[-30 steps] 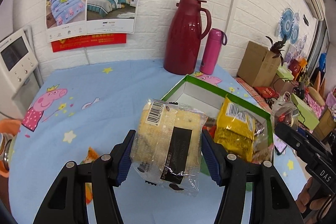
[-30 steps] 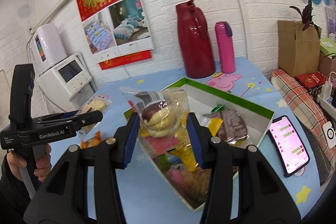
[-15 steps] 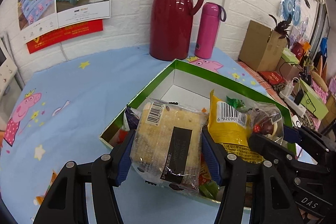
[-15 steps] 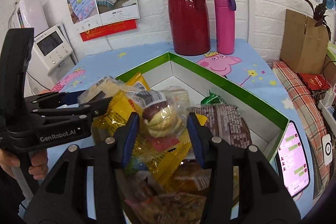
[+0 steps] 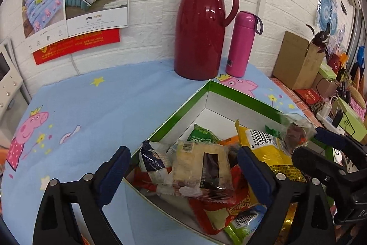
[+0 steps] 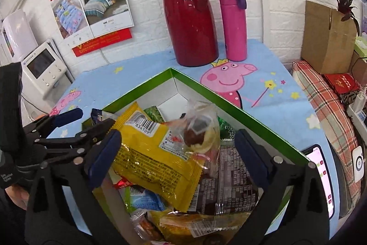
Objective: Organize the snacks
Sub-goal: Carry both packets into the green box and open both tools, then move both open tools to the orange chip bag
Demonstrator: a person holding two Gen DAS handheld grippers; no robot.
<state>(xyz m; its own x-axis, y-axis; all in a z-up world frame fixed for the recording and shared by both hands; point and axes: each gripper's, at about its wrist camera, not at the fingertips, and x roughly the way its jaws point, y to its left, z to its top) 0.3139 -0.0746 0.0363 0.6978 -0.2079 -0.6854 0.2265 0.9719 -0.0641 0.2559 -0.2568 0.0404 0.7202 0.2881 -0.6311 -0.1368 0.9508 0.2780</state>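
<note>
Both my tools hang spread over the green-rimmed box (image 5: 183, 107): left tool (image 5: 183, 167) above the cake packet (image 5: 201, 167), right tool (image 6: 176, 153) above the bun packet (image 6: 199, 132), each lying free on the snack pile.

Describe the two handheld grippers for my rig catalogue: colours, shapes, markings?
Both are black plastic, each with two angular, triangulated arms ending in dark blue fingertip pads and round silver pivot bolts. The left gripper carries white lettering on its body, seen in the right wrist view but too blurred to read. The right gripper shows partial white letters in the left wrist view. No cables visible.
</note>
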